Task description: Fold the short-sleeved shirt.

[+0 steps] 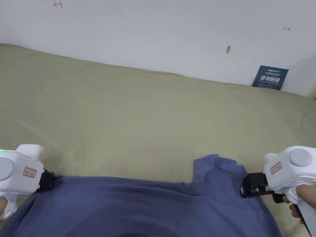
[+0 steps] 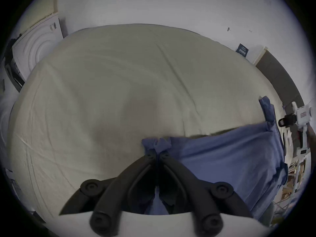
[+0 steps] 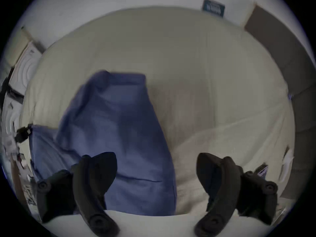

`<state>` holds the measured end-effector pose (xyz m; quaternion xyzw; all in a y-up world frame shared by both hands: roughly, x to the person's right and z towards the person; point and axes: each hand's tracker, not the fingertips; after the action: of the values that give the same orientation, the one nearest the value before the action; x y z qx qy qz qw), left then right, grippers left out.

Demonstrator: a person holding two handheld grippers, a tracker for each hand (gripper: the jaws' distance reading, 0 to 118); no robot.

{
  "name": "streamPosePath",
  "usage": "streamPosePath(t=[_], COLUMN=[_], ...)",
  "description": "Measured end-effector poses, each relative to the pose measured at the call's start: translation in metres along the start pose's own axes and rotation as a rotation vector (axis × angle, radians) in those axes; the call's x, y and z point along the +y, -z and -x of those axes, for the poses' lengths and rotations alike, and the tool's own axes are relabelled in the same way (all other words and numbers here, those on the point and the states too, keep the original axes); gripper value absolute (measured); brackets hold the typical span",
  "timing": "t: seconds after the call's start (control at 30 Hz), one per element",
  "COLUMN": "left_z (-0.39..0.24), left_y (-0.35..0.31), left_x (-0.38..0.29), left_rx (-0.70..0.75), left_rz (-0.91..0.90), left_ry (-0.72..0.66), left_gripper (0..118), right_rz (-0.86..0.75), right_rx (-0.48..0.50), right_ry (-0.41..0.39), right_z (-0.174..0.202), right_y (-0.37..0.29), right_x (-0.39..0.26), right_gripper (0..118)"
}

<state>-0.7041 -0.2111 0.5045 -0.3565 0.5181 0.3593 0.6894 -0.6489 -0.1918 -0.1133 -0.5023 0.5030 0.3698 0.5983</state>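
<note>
Blue short-sleeved shirt [image 1: 139, 203] spread at near edge of olive-covered bed [image 1: 148, 117]; left gripper [image 2: 157, 152] clamped tight on its left corner; right gripper [image 3: 156, 165] jaws spread wide, empty, beside the right sleeve [image 1: 220, 172].

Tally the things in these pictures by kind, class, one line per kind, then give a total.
Grippers: 2, left gripper and right gripper
Shirts: 1, blue shirt
Bed sheets: 1, green sheet
Wall signs: 1, dark sign
Total: 5
</note>
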Motion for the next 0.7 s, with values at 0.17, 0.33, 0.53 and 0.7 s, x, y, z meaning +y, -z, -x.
streamPosePath(t=[0.17,0.33,0.53,0.7], left_z=[-0.002,0.0,-0.006,-0.018], left_y=[-0.003,-0.008,-0.092,-0.181], left_x=[0.0,0.006,-0.007,-0.051], left_rx=[-0.003,-0.001,-0.078,-0.1], left_rz=[0.011,0.003,-0.128,-0.206], left_ry=[-0.012,0.013,0.086,0.139], left_gripper=[2,2,2,2], right_rz=[-0.046,-0.127,-0.31,-0.391], right_rx=[-0.06,-0.024,0.046,0.062], right_ry=[0.07,-0.011,-0.141,-0.181], right_z=[0.017,0.037,0.032,0.022], right_y=[-0.013,-0.053,-0.111,-0.171], right_x=[-0.022,-0.042,-0.066,-0.133], right_gripper=[8,0,0,0])
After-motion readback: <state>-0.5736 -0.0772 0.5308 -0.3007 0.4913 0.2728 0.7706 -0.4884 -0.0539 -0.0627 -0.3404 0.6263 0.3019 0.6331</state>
